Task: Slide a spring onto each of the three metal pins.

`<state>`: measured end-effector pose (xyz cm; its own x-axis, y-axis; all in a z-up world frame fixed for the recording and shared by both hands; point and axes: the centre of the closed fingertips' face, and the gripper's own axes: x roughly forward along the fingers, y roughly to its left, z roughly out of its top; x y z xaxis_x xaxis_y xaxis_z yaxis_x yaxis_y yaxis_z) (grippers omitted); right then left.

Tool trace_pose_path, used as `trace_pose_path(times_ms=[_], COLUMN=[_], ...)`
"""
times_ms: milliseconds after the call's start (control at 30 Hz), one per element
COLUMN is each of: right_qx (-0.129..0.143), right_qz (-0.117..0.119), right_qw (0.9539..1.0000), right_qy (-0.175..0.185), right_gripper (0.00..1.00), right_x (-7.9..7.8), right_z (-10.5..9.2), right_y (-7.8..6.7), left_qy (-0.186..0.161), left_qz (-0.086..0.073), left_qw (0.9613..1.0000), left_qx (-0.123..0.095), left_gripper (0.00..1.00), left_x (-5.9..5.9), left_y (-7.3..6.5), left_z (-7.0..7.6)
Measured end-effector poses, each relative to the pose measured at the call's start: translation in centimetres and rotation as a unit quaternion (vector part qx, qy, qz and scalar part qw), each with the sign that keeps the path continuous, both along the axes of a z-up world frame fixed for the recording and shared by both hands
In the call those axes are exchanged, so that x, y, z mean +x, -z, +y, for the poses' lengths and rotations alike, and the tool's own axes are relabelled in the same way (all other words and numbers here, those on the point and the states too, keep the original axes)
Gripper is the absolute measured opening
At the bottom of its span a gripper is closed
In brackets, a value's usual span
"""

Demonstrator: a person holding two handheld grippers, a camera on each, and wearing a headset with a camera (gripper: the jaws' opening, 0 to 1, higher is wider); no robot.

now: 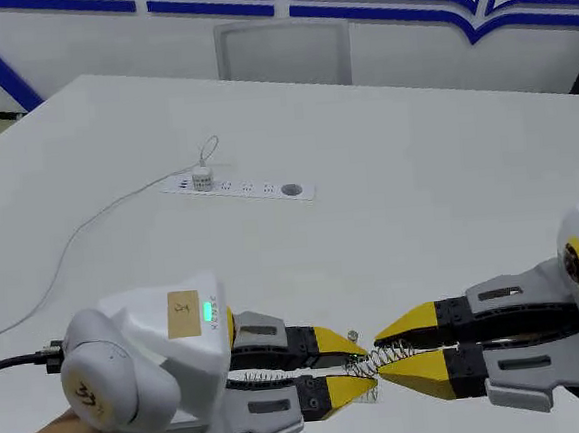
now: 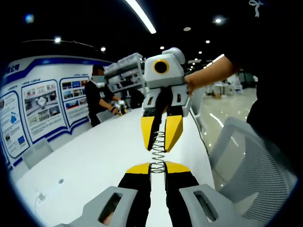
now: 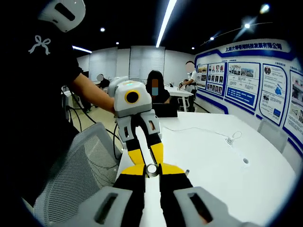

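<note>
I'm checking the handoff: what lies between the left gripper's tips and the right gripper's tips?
A spring spans the stretch between left gripper and right gripper, seen in the left gripper view and head view.

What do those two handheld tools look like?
Each has a white rounded body, grey and black jaw arms, and yellow wedge tips. The left gripper carries a tan label, a green light and a black cable; the right gripper shows a yellow ring.
</note>
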<state>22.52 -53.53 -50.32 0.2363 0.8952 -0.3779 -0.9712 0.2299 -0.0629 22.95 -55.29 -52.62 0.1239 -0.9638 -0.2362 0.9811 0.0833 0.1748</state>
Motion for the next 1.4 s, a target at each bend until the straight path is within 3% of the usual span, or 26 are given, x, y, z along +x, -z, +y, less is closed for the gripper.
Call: trace_pose_path(times_ms=[300, 533, 767, 1100, 1400], right_qx=[0.026, 0.008, 0.005, 0.016, 0.008], right_qz=[0.026, 0.021, 0.022, 0.026, 0.026], right_qw=[0.9992, 0.9995, 0.9993, 0.9977, 0.9951], right_qy=[0.014, 0.020, 0.031, 0.061, 0.095], right_gripper=[0.11, 0.10, 0.10, 0.10, 0.11], right_x=[0.3, 0.4, 1.0, 2.2, 3.3], right_z=[1.3, 1.4, 1.2, 0.4, -1.1], right_y=[-0.7, -0.3, -0.1, -0.7, 0.0], left_qy=[-0.015, -0.028, -0.041, -0.068, -0.102], left_qz=[0.018, 0.015, 0.023, 0.031, 0.045], left_qw=[0.9996, 0.9995, 0.9988, 0.9970, 0.9935], left_qx=[-0.013, -0.010, -0.013, -0.015, -0.023], left_gripper=[0.09, 0.10, 0.11, 0.19, 0.27], left_x=[0.1, 0.2, 0.6, 1.5, 2.6], left_y=[0.1, 0.5, 0.6, 0.8, 1.4], left_z=[-0.2, 0.0, 0.1, 1.0, 2.4])
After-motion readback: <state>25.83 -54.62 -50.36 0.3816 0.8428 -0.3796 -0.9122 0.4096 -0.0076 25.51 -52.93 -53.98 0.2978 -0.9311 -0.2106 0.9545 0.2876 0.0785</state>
